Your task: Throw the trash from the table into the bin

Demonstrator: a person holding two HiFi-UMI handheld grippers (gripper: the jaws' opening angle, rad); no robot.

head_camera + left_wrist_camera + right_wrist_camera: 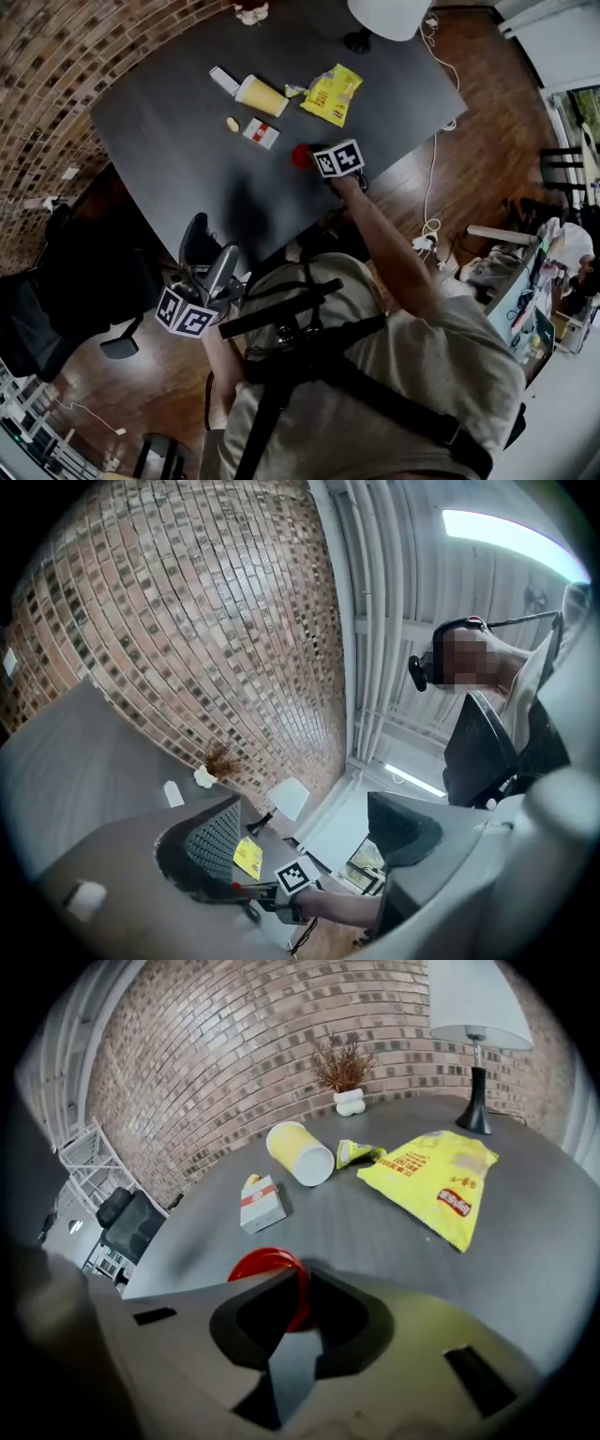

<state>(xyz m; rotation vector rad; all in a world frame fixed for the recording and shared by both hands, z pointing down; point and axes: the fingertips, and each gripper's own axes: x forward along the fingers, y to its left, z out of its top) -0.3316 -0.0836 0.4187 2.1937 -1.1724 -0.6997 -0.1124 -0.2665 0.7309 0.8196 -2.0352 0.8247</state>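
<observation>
On the dark table (pixel 178 178) lies a red round lid (pixel 300 157) near the front edge. My right gripper (pixel 314 160) points down at it, jaws shut on the lid's (pixel 267 1274) rim. Farther back lie a yellow chip bag (pixel 332 94), a paper cup (pixel 260 95) on its side, a small crumpled wrapper (pixel 295 90) and a white-and-red carton (pixel 261 132). My left gripper (pixel 214 267) hangs off the table's near side, open and holding nothing. In the left gripper view its jaws stand wide apart. No bin shows in any view.
A lamp (pixel 384 19) and a dried plant in a white vase (pixel 251 12) stand at the table's far side by the brick wall. A black office chair (pixel 56 281) is at the left. A white cable (pixel 431 178) runs over the wooden floor at the right.
</observation>
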